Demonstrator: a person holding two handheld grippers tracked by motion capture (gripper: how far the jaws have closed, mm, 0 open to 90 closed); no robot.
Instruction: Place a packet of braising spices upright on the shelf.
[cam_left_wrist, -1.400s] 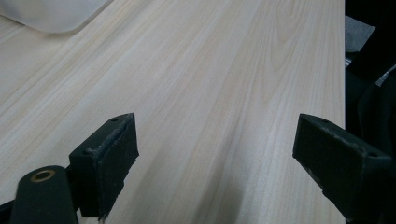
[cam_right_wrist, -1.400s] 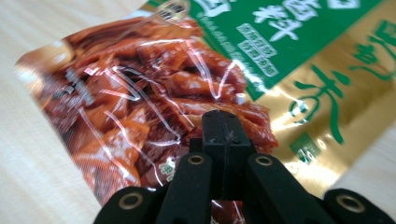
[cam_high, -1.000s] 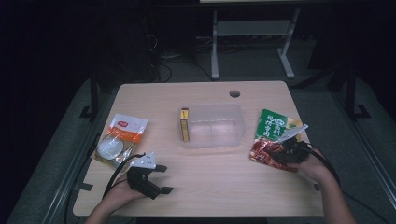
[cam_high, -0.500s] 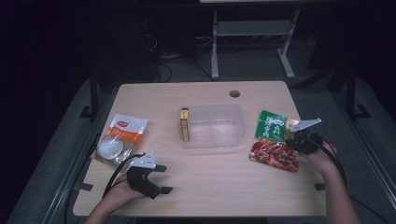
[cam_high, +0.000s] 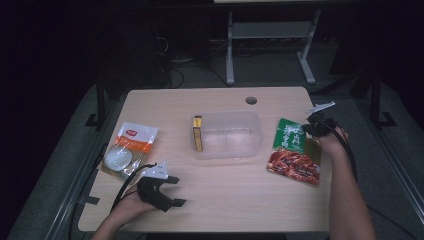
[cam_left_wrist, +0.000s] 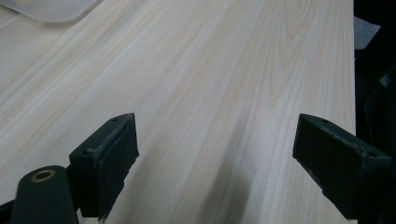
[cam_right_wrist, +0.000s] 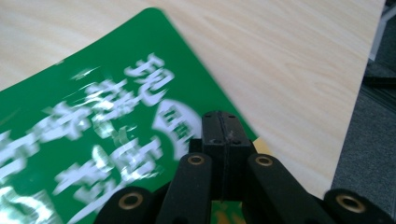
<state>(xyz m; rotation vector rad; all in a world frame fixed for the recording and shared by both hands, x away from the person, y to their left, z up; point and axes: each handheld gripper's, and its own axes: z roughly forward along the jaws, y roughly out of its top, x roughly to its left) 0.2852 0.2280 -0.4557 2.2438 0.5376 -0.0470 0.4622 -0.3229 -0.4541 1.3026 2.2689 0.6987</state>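
The green packet lies flat at the table's right edge, long axis running near-to-far. The right gripper hovers over its far end, fingers shut, holding nothing.

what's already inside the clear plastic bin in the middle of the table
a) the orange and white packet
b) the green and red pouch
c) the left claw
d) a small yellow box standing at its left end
d: in the high view a small yellow box stands against the left wall inside the clear plastic bin, while the green and red pouch lies on the table to its right.
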